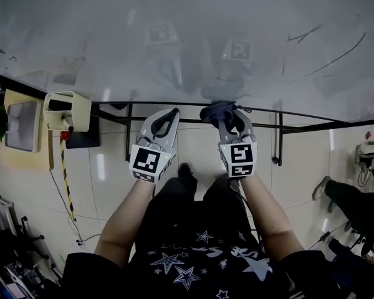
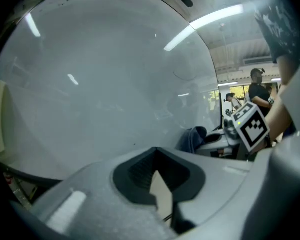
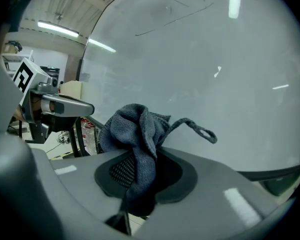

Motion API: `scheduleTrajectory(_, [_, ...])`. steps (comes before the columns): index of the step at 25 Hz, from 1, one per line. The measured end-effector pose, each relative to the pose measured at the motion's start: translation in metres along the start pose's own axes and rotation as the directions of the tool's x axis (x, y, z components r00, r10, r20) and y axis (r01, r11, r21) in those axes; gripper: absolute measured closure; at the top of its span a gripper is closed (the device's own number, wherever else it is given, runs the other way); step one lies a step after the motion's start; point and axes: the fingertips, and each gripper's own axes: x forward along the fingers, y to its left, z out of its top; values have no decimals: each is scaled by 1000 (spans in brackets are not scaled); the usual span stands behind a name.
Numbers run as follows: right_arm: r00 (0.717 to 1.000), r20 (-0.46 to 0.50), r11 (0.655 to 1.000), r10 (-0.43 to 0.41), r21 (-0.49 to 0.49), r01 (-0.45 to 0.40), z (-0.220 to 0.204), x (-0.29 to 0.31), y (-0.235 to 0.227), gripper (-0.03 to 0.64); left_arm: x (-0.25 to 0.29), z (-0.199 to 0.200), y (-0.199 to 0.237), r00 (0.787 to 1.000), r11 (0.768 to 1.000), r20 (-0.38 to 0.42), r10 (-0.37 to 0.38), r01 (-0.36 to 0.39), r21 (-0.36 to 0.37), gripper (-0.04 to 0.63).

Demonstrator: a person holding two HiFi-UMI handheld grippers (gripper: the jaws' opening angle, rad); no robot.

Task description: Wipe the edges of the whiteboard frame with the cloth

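My right tool (image 1: 229,112) is clamped on the cloth (image 1: 215,111). The right gripper view confirms it: grey fabric pinched between the pads and bunched up above them, w/ one thin loop sticking out to the side. In the head view the bunch sits right at the btm edge of the whiteboard (image 1: 187,36), against the dark frame (image 1: 143,104). Can't tell if it's actually pressing on it.

My left tool (image 1: 167,117) is just beside the right one, not touching it, and also up near the frame. Its jaws are together w/ nothing in them. In the left gripper view the tips meet, and only pale floor shows thru the gap lower down.

The board surface is mostly clean, w/ a few thin pen strokes (image 1: 336,48) toward the upper right. Someone's legs (image 1: 346,198) are visible at the far right, on the tiled floor (image 1: 193,145).
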Motion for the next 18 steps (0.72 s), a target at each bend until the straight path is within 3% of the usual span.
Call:
scheduleTrajectory(7, [999, 9, 999, 35, 0, -35, 17, -3, 7, 540, 1, 11, -7, 1000, 1000, 7, 8, -8, 7, 595])
scheduleTrajectory(18, [999, 3, 998, 51, 43, -51, -8, -9, -17, 540, 1, 4, -2, 995, 995, -25, 95, -95, -2, 595])
